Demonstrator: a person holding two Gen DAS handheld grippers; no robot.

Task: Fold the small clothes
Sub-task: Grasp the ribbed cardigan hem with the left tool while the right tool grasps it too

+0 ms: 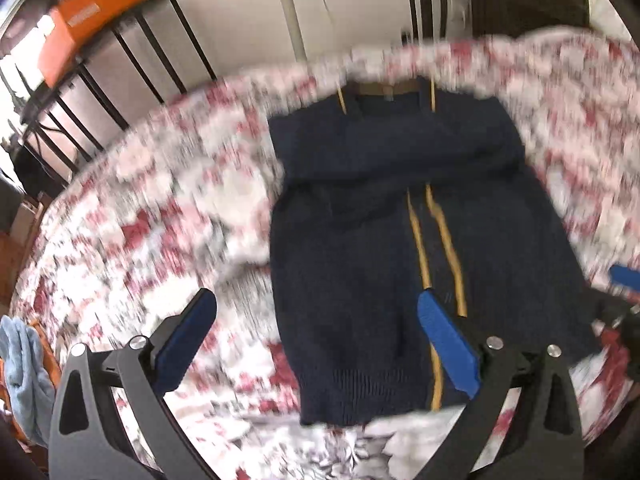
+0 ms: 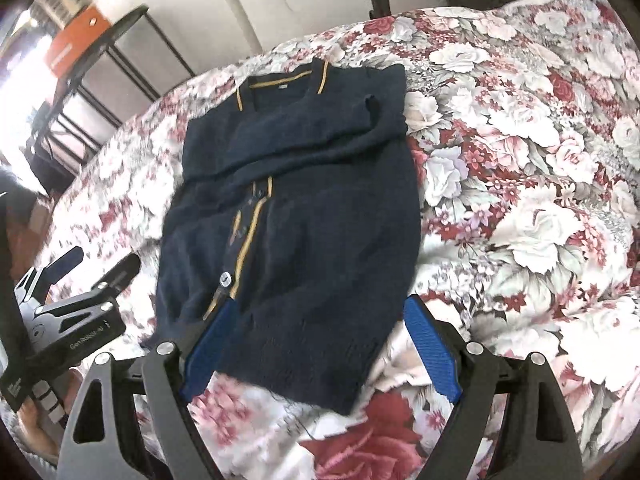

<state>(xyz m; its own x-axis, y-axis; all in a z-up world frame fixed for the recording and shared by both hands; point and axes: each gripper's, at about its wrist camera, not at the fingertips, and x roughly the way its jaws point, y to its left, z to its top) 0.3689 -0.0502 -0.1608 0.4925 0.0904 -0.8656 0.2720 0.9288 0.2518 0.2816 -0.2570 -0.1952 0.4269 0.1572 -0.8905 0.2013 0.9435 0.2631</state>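
A small navy cardigan [image 2: 304, 208] with yellow trim lies flat on the floral bedspread [image 2: 520, 160], sleeves folded across its chest, collar away from me. It also shows in the left wrist view [image 1: 360, 220], which is motion-blurred. My left gripper [image 1: 316, 332] is open and empty above the cardigan's lower left edge; it also shows in the right wrist view [image 2: 100, 262] beside the hem. My right gripper [image 2: 320, 340] is open and empty over the cardigan's hem, its blue pads [image 2: 432, 352] straddling the bottom edge. Its tip shows at the right edge of the left wrist view [image 1: 624, 276].
A black metal rack [image 2: 100, 68] with an orange box [image 2: 76, 44] stands beyond the bed at the left. A light blue cloth [image 1: 24, 368] lies at the bed's left edge. A white wall and a dark bed frame are behind.
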